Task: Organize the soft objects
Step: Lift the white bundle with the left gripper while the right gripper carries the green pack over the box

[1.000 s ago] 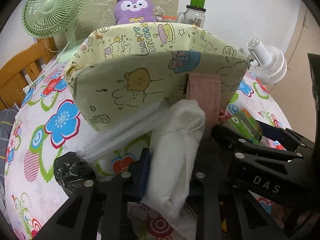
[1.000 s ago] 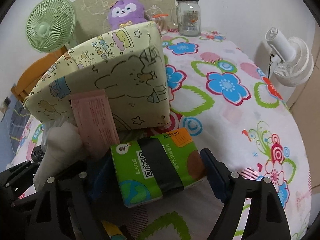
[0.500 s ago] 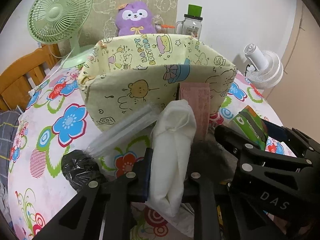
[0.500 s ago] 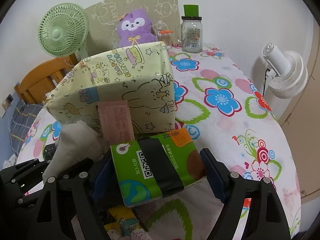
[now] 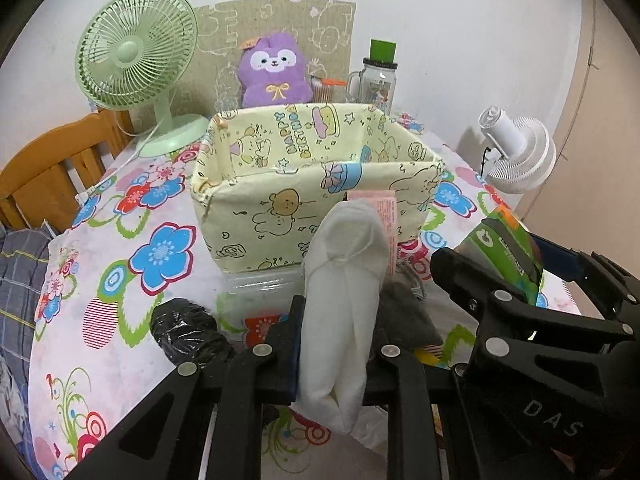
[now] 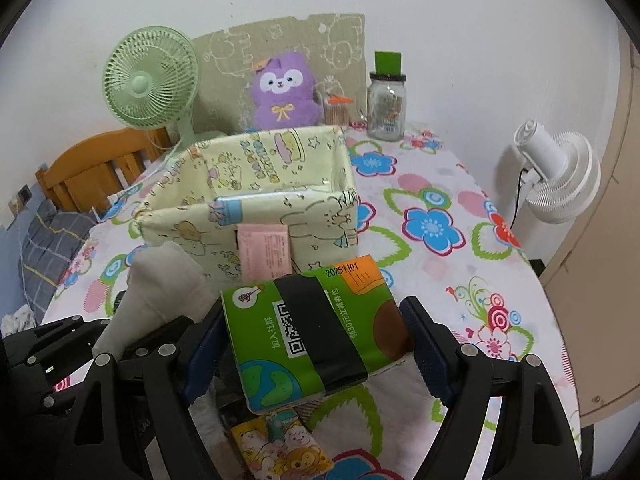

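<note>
Risked, on this view, a snag at the near wall of the fabric storage bin (image 5: 320,184): a pink label (image 5: 384,208) hung over that wall right in the line of both loads, and a low carry could have caught it or pushed the soft wall inward. Risked also a slip of the folded white cloth (image 5: 344,312), limp and clamped only across its middle, with both ends drooping past the pads. Left claw (image 5: 340,344) narrow, pinched tight on that cloth, held just short of the bin's near wall and clear above the flowered bench (image 5: 120,280). Right claw (image 6: 316,340) set wide, gripping a green tissue pack (image 6: 312,332) by its short sides, pads pressed on; pack soft enough to bulge or twist out under a tilt. Pack sat near and slightly right of the bin, white cloth to its left. Crumpled black bag (image 5: 184,332) and a cartoon-printed packet (image 6: 284,448) lay on the bench beneath, near enough to be brushed if either claw dipped. Bin interior looked empty where visible.
</note>
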